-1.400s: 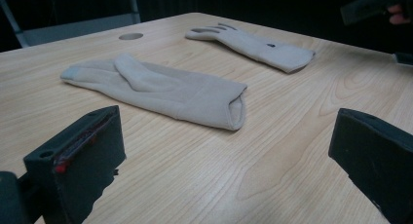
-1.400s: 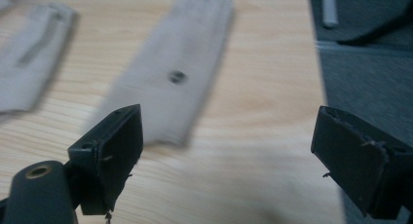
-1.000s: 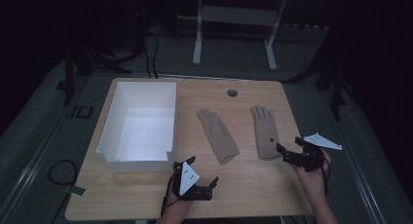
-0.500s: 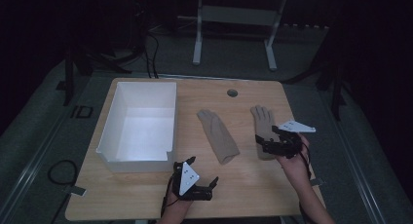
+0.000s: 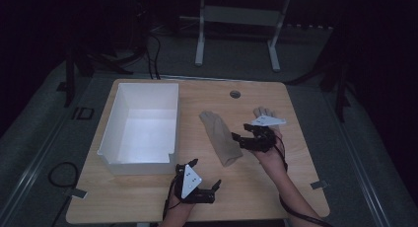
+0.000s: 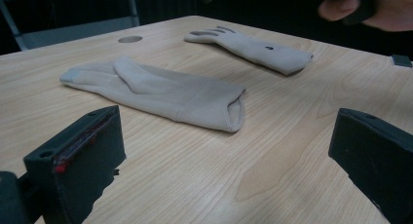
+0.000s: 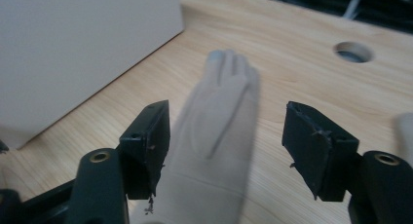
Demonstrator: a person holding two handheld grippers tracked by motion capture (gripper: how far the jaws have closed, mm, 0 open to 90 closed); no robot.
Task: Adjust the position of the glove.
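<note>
Two beige gloves lie flat on the wooden table. The middle glove points away from me, cuff nearest. My right gripper hovers at its right side, covering most of the right glove. In the right gripper view the middle glove lies between and below the jaws of my right gripper. The jaws have just been closing, and the pads stand clear of the cloth. My left gripper rests open near the front edge. In the left gripper view its jaws frame the middle glove and the far glove.
An open white box stands on the left half of the table, and its wall is close on the left in the right gripper view. A round cable hole sits near the back edge. Metal stand legs are beyond the table.
My right gripper has moved left from the table's right edge, across the right glove, to the middle glove, and its jaws have narrowed. The left gripper has stayed put.
</note>
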